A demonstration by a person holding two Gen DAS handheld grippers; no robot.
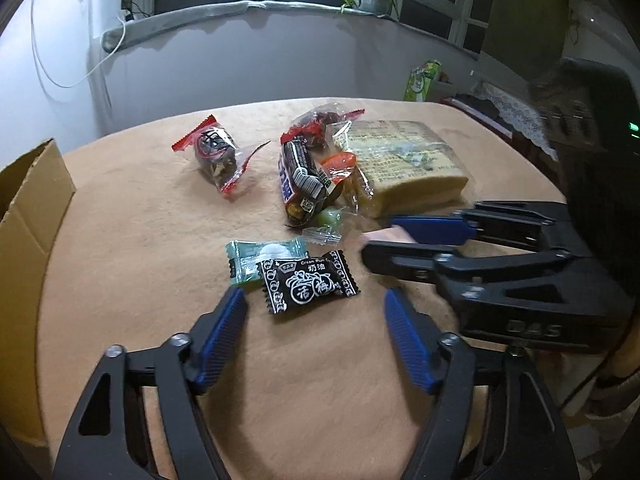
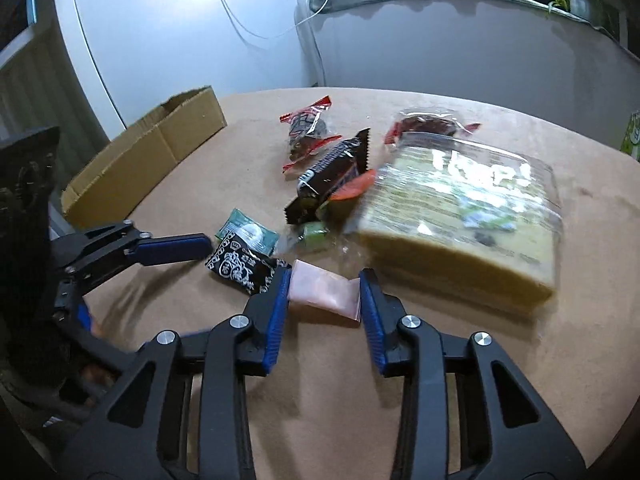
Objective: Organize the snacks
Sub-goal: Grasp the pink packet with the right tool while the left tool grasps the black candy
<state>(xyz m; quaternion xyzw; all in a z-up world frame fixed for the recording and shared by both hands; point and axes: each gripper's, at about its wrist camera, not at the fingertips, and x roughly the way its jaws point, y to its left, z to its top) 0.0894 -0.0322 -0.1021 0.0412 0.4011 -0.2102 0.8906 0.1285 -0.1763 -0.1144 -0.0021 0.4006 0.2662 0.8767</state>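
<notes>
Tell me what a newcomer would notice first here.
The right gripper closed on a pink packet at the near edge of the snack pile. Behind it lies a big wrapped cake slab, and the left gripper stands open before a black plum candy.

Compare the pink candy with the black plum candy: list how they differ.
The pink candy sits between the right gripper pads, which press its ends; the black plum candy lies free ahead of the open left gripper. The pink wrapper looks plain, the black one carries white print and zigzag ends. Both are small wrapped sweets on the tan tabletop.
</notes>
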